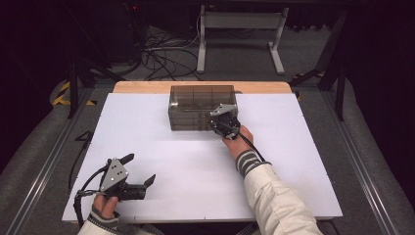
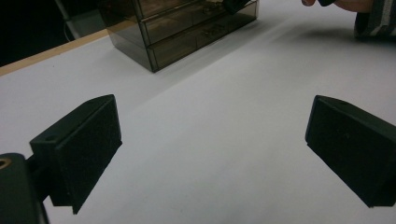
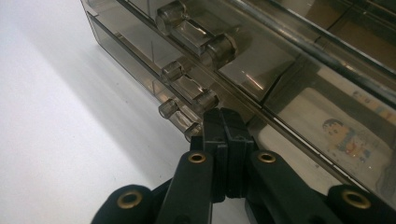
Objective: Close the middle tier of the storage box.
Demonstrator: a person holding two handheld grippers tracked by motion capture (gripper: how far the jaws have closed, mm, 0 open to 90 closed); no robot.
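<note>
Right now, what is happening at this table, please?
A person holds a gripper in each hand. The right gripper is at the front of a smoky plastic drawer box, its jaws closed together right beside the lowest drawer handle; whether they pinch it is unclear. The left gripper waits open above the white table, away from the box.

This is looking like a lab or recording studio: behind the white table point(image 1: 195, 161), loose cables point(image 1: 161, 58) are lying on grey carpet, a metal stand point(image 1: 240, 36) is standing, and dark walls are surrounding everything.
</note>
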